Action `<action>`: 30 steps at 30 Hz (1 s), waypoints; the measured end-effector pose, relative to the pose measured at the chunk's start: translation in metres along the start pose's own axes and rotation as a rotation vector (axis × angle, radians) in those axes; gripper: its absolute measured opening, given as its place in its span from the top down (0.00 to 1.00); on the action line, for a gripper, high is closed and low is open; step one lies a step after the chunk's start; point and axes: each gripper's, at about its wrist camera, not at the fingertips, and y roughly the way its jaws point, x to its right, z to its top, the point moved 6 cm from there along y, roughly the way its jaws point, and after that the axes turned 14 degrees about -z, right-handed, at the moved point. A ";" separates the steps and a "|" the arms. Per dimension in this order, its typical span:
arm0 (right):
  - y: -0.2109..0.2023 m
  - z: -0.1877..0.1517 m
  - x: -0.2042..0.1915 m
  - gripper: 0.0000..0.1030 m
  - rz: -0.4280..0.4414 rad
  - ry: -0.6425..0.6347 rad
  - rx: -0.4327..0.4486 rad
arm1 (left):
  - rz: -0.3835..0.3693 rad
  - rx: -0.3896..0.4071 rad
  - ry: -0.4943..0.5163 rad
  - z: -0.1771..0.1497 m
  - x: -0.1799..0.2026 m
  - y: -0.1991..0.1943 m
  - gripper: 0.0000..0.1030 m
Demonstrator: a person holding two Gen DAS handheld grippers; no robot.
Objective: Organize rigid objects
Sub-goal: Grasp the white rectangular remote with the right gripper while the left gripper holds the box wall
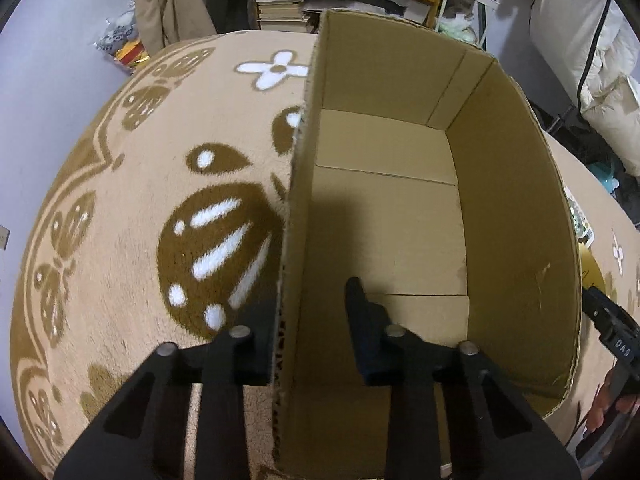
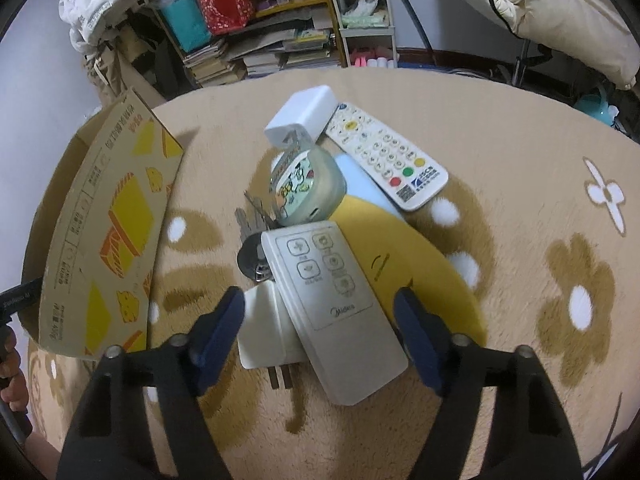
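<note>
An empty cardboard box [image 1: 400, 208] stands on the beige patterned blanket; its printed outer wall shows at the left of the right wrist view [image 2: 104, 232]. My left gripper [image 1: 310, 324] straddles the box's left wall, one finger outside and one inside, jaws apart. My right gripper [image 2: 320, 312] is open around the near end of a white Midea remote [image 2: 332, 304], which lies on a white plug adapter [image 2: 262, 332]. Behind lie keys [image 2: 252, 224], a round cartoon-printed case [image 2: 306, 184], a white box [image 2: 302, 116], a white button remote [image 2: 386, 156] and a yellow flat piece [image 2: 404, 268].
Bookshelves with stacked books and boxes [image 2: 256, 44] stand behind the blanket. Bedding [image 2: 552, 4] hangs at the right. The other gripper and hand show at the right edge of the left wrist view [image 1: 616, 340].
</note>
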 end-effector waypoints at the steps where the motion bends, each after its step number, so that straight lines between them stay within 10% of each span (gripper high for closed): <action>1: 0.001 0.000 -0.001 0.26 -0.002 -0.007 0.000 | -0.002 0.005 -0.003 0.000 0.000 0.000 0.80; 30: 0.020 0.013 -0.009 0.46 -0.033 0.025 -0.043 | 0.041 0.040 -0.048 0.005 -0.018 0.000 0.91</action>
